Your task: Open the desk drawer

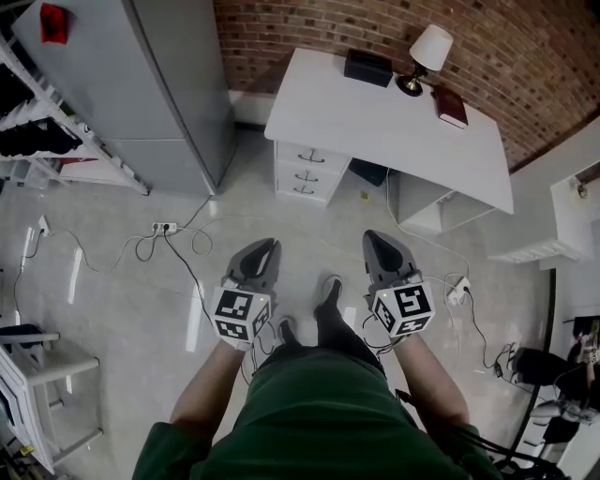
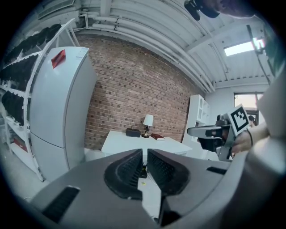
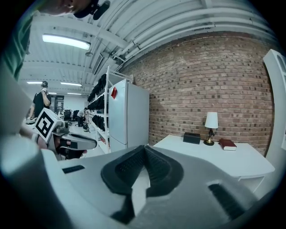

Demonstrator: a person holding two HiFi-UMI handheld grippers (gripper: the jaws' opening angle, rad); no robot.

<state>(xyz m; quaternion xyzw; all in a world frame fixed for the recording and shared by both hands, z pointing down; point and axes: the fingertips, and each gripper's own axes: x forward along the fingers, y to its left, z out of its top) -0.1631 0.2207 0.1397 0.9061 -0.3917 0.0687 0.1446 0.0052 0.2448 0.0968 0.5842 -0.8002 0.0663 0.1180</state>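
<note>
Against brick wall (image 1: 328,28), white desk (image 1: 375,122) stands; glossy floor (image 1: 281,216) below.

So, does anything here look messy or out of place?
Only the floor: loose cables trail across it around a power strip lying in the open, probably a trip hazard. The desk looks tidy, its lamp upright and drawers shut.

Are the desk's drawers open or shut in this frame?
Shut. In the head view all three drawer fronts sit flush in the white desk, none pulled out.
</note>
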